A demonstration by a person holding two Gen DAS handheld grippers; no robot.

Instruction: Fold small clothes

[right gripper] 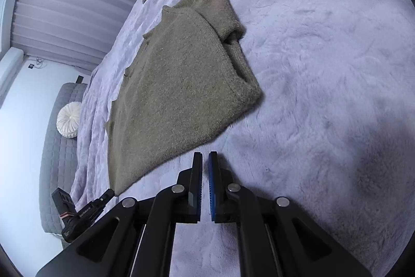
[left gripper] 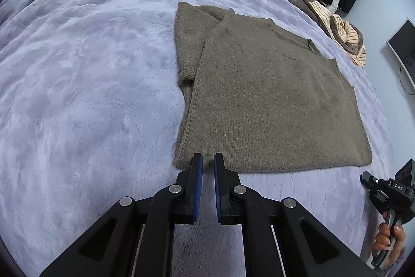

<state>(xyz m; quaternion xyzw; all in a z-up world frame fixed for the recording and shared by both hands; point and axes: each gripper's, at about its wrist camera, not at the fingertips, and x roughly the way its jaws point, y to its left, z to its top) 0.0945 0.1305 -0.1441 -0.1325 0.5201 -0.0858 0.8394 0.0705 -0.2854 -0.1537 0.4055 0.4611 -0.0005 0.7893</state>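
The sweater (left gripper: 272, 100) is lying flat on the lilac bed blanket (left gripper: 85, 85), partly folded, with one sleeve tucked across its far side, and both grippers are hovering at its near hem. Closest in, the left gripper (left gripper: 208, 157) is sitting right at the hem near one bottom corner, its blue pads nearly together and pinching nothing. The right gripper (right gripper: 205, 155) is waiting just short of the hem on bare blanket, jaws equally narrow and empty; in the left view it is peeking in at the lower right, a hand (left gripper: 389, 238) wrapped round its handle. Judging from this, the next fold is about to start, so both grippers are going to need opening before they bite. Doing it well means taking the two bottom corners together, catching every layer of the knit, then carrying the hem evenly toward the collar so the edges line up. The fuzzy blanket may be dragging at the wool, so a clean lift beats a slide. Farther back, a heap of brown and striped clothes (left gripper: 334, 17) is waiting at the bed's edge.
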